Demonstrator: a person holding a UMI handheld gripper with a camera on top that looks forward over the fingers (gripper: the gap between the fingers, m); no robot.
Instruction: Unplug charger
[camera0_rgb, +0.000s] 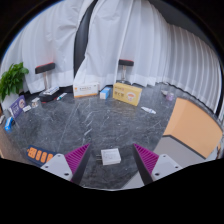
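Gripper view over a dark speckled tabletop (100, 125), read from left to right. At far left, a potted plant (13, 78) stands by the white curtain (150, 50), with small boxes (22, 103) below it along the table's left edge. Near the left finger lies a small orange item (40, 154). The gripper (111, 158) hangs low over the table, its fingers spread apart and holding nothing; a small white block (111, 156), possibly the charger, lies flat on the table between the magenta pads (76, 156), with a gap at each side. Whether a cable or socket joins it cannot be told. Beyond, at the far edge, sit a white-and-orange carton (86, 89), a blue item (106, 92) and a yellow box (127, 94). At right, an orange board (192, 128) overhangs the table's corner.

Likely hazards: closing on the flat block could pinch only its rim and let it skid; a sideways pull might sweep the orange item off. Open room appears widest in the table's middle; both side edges are crowded.
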